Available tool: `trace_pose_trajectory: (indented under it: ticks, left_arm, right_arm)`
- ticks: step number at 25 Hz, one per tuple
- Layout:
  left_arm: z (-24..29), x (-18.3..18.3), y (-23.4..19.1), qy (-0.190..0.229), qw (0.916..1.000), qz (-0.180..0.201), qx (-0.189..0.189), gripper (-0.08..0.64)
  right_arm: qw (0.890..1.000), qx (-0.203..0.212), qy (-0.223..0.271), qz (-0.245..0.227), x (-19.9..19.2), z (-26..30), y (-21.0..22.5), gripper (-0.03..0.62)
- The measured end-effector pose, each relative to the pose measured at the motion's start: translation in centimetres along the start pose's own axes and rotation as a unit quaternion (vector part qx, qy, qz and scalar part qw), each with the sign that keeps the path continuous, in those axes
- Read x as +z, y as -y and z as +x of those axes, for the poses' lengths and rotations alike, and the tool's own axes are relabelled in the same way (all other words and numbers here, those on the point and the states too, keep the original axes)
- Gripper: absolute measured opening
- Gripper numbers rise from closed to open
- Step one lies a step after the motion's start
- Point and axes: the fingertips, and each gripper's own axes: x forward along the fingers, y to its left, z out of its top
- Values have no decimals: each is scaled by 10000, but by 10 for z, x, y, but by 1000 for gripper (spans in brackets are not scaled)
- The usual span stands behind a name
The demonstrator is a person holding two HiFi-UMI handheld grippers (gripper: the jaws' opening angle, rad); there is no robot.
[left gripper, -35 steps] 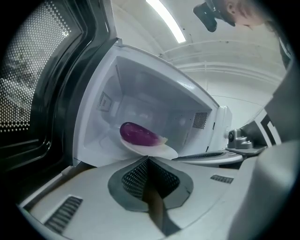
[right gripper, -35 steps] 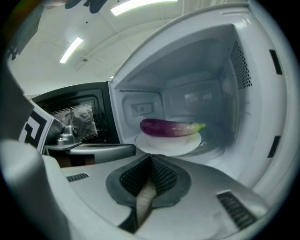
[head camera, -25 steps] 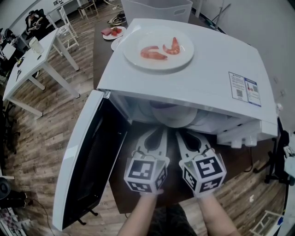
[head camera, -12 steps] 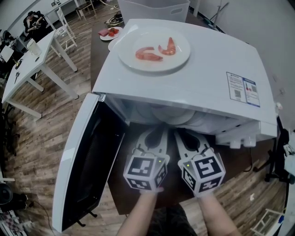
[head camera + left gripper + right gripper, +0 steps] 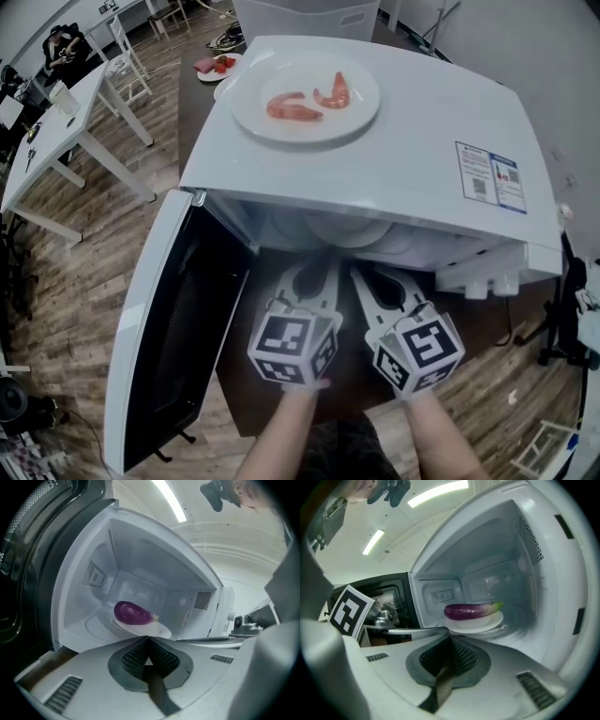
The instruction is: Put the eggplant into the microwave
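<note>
A purple eggplant (image 5: pixel 469 611) with a green stem lies on a white plate (image 5: pixel 480 622) inside the open white microwave (image 5: pixel 394 150); the left gripper view shows the eggplant (image 5: pixel 132 613) on the same plate (image 5: pixel 150 630) too. Both grippers sit side by side just outside the microwave's mouth, pointing in. My left gripper (image 5: pixel 314 272) has its jaws pressed together with nothing between them. My right gripper (image 5: pixel 367 274) is shut and empty as well. In the head view the eggplant is hidden under the microwave's top.
The microwave door (image 5: pixel 164 328) hangs open to the left. On top of the microwave stands a white plate (image 5: pixel 305 89) with two shrimps (image 5: pixel 291 106). Beyond are a white bin (image 5: pixel 305 19), a small plate of red food (image 5: pixel 214 66) and a white table (image 5: pixel 56 122).
The head view has shifted slightly, so the microwave sits a bit higher and to the left in the picture. Both grippers stay shut in front of the opening.
</note>
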Motion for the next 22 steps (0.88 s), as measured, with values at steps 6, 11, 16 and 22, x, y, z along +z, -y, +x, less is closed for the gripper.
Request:
trace_pose_trajectory:
  ticks: [6,11,16,22]
  left_arm:
    - [-6,-5,8,-12,10000,88,-25,0]
    - [-16,-11,13,-45,10000,7,-43,0]
    - [-27,-13,17,-12,9997,243,51,0]
    - [-46,-13,27,177,9983,496,238,0]
  right_arm:
    - [9991,201,-341,168,-17,0,-3,2]
    - [9994,252,-201,136,-18,-4,-10,2]
    - [9983,466,110,335,-10,-10,-19,3]
    - [9986,511,54,123,-9,-20,-30,2]
